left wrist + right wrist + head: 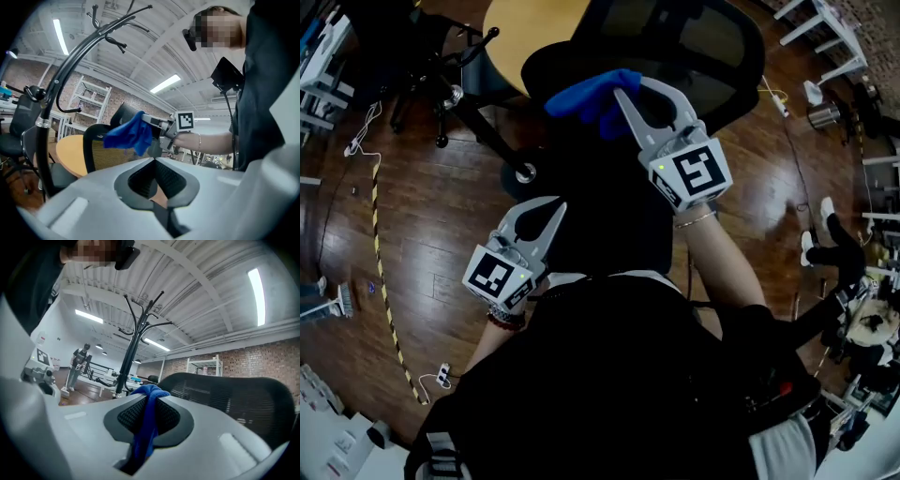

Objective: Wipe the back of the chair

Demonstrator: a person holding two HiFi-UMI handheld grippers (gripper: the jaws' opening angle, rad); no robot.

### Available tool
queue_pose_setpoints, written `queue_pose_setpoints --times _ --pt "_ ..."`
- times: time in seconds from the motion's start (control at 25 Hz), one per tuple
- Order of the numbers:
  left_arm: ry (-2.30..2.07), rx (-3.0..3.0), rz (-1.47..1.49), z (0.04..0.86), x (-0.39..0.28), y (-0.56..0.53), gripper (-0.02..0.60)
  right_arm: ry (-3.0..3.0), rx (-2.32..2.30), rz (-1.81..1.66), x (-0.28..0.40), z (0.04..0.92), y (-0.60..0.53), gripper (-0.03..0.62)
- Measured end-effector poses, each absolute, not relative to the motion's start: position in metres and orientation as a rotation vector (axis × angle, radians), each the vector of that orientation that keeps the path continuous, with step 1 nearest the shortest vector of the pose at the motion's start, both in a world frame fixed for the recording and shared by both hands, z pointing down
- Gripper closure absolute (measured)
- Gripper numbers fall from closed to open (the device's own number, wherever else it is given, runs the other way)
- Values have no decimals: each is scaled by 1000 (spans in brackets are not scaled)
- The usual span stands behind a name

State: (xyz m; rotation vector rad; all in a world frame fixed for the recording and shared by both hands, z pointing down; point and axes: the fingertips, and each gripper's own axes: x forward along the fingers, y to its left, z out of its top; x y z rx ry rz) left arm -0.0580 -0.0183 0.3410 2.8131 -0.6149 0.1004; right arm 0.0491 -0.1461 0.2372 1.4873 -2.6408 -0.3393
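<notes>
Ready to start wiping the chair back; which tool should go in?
Right. The right tool grips the blue cloth beside the chair back; the left tool is shut on nothing, lower down.

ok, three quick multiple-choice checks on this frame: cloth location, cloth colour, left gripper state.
1. Where is the cloth? A) in the left gripper B) in the right gripper C) draped loose over the chair back
2. Its colour? A) blue B) white C) yellow
3. The left gripper is: A) shut on the cloth B) wide open C) shut, empty

Key: 1 B, the right gripper view shows it pinched between the jaws, up near the chair back's top; 2 A, blue in all three views; 3 C, its jaws meet with nothing between them.
</notes>
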Motion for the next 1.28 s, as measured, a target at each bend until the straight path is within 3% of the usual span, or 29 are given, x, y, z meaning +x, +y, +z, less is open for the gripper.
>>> queue_pose_setpoints --times 0.32,0.52,0.8,1.28 --pt "-565 2850 89 315 28 -20 577 -2213 1834 -199 254 285 -120 560" --pt "-640 2828 118 312 49 -16 577 -2131 1873 -169 311 303 -144 560" --pt "-823 2795 110 307 37 -23 577 -2175 1776 -263 286 304 -181 560" --pt "-1021 2701 121 320 -20 -22 577 -2372 1575 -310 163 300 -234 560"
